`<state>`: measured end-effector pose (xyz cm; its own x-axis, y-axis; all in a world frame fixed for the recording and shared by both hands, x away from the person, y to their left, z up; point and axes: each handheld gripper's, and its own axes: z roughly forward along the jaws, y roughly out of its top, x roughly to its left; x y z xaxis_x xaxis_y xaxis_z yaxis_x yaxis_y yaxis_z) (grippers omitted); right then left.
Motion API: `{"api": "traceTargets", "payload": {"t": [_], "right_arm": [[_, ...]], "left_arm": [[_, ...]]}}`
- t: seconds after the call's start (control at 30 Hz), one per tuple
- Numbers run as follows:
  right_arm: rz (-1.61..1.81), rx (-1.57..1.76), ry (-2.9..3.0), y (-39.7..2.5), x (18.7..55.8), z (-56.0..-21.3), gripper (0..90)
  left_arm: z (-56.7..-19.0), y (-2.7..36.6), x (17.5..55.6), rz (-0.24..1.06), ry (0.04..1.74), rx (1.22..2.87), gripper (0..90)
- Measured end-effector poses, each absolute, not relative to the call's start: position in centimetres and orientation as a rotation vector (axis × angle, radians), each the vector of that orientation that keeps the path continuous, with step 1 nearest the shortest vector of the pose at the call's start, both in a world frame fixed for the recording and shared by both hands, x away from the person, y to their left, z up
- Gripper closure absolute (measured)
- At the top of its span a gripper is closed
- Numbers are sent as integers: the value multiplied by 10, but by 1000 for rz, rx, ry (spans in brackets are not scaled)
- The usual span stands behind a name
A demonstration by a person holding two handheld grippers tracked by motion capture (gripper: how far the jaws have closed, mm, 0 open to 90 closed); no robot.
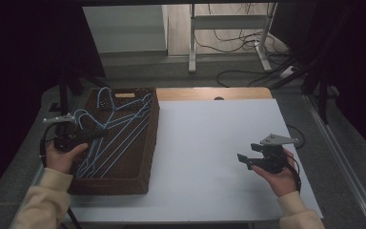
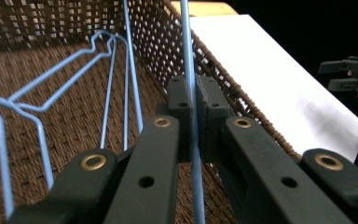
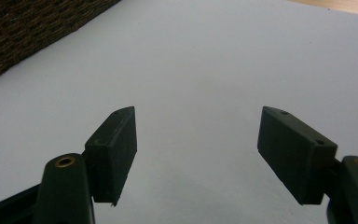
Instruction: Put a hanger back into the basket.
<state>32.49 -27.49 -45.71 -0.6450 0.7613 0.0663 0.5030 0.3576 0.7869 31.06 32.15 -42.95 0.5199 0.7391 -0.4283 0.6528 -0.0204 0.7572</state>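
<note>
a blue wire hanger (image 2: 189,70) runs up the centre of the left gripper view, pinched between the pads of the left gripper (image 2: 193,100) inside a brown wicker basket (image 1: 145,157) at the left of the high view. at lower right, the right gripper (image 1: 246,159) hovers, jaws spread, over the white table (image 1: 205,143). beyond, grey floor (image 1: 171,71) and tangled cables (image 1: 238,40).
</note>
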Motion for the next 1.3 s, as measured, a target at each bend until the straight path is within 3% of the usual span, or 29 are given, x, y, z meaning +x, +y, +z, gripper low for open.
{"api": "traceTargets", "payload": {"t": [0.37,0.5,0.6,0.73,0.87,1.03,1.3], "right_arm": [[1166,1120,2314,-275,325,-457,289],[1164,1120,2315,-275,325,-457,289],[1163,1118,2315,-275,325,-457,289],[1158,1121,2319,-275,325,-458,290],[1155,1114,2324,-273,325,-458,290],[1152,1114,2322,-273,325,-458,290],[1154,1110,2321,-274,325,-458,289]], "left_arm": [[-448,319,318,43,1206,1783,862],[-450,319,322,69,1326,1816,851],[-455,321,325,140,1438,1848,799],[-454,317,324,238,1497,1882,447],[-443,313,318,295,1455,1870,307],[-422,301,305,345,1341,1857,266],[-411,257,286,300,1147,1883,254]]}}
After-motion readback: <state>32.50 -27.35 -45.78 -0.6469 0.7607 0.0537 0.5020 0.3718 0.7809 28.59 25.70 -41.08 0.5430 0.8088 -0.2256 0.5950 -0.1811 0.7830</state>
